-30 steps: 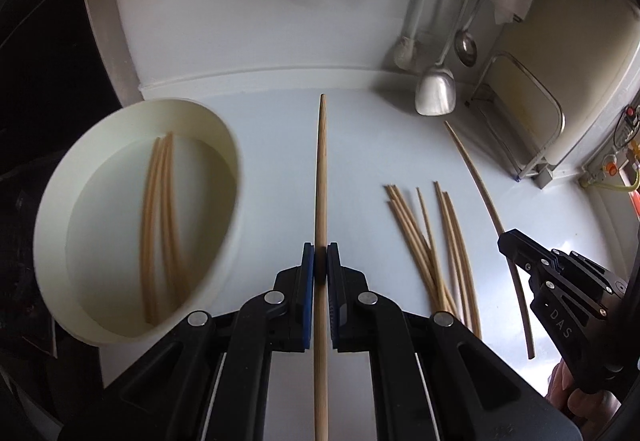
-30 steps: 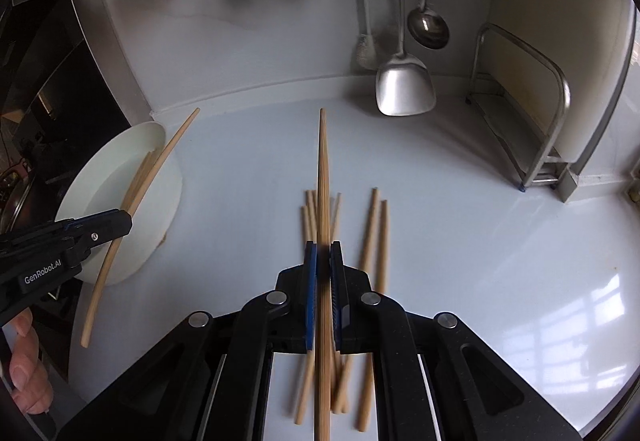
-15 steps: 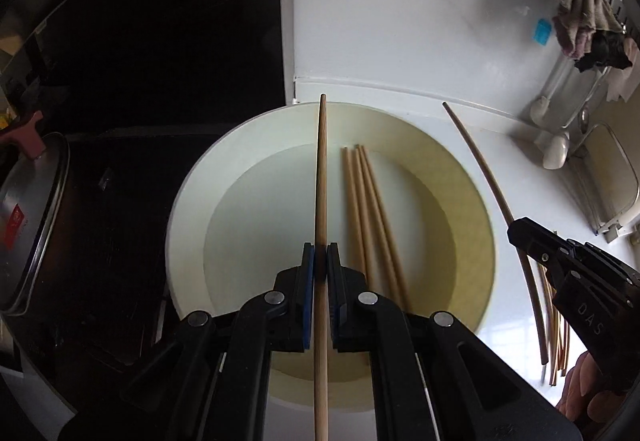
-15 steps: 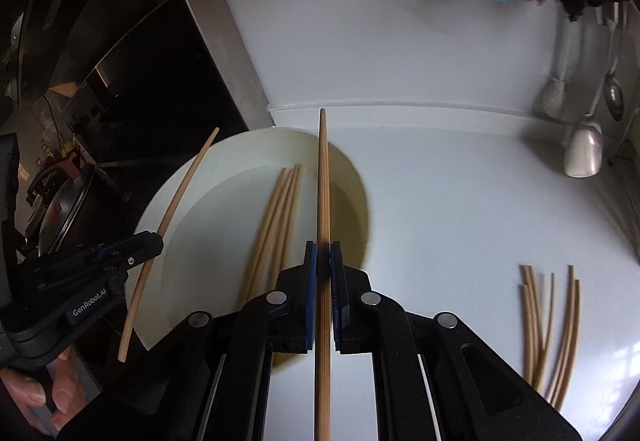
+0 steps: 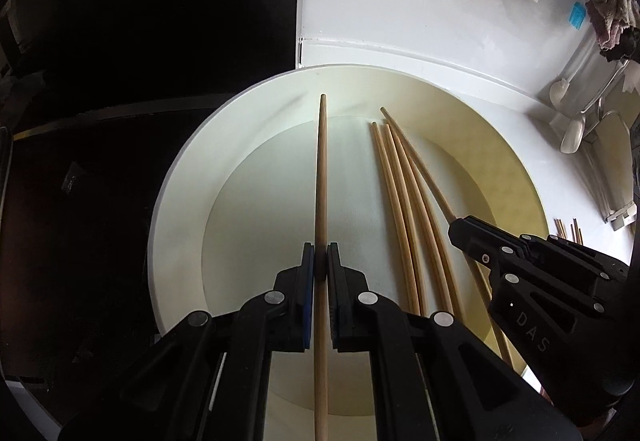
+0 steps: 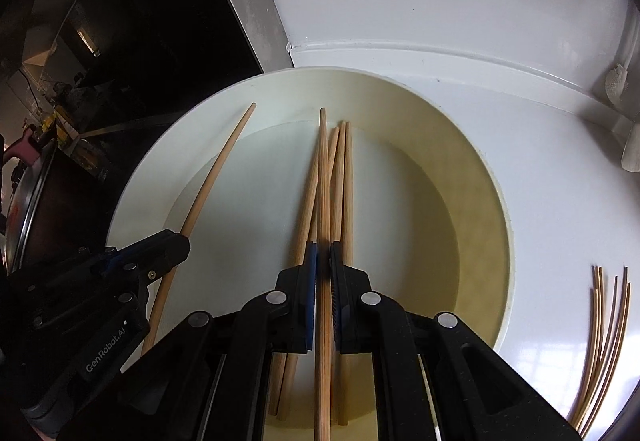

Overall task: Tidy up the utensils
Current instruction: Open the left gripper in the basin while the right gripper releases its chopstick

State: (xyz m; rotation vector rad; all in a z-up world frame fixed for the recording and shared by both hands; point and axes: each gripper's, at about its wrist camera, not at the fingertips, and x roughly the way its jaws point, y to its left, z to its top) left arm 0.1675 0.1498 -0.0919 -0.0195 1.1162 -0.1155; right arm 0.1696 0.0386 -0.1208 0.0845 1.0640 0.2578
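Bamboo is the stuff of the job: each gripper is clenched on a single chopstick, and both now hang over the cream bowl [image 5: 176, 209] that sits on the white counter [image 6: 560, 169] against the wall. In the left wrist view the left gripper [image 5: 319, 261] pinches its stick [image 5: 321, 181] near the middle, the tip pointing to twelve o'clock and reaching almost to the bowl's far rim, over the bare floor of the bowl. At about two o'clock from that grip lie three loose sticks [image 5: 400, 209] already in the bowl, side by side. The right gripper [image 6: 323, 261] holds its own stick [image 6: 322, 169] directly above that bundle, and the two lines nearly overlap in its own view. The remaining sticks [image 6: 604, 325] wait on the counter at four o'clock, well apart from the bowl. The step in hand looks to be the drop, and doing it well probably means lowering each stick until it is close to the bowl floor and roughly parallel with the three lying there, then easing the jaws apart rather than snapping them, so the stick settles instead of bouncing or rolling up the sloped wall. I would bring the left stick toward three o'clock first, so it lands beside the bundle and not alone. The two grippers are close together, so releasing one at a time should keep them from knocking.
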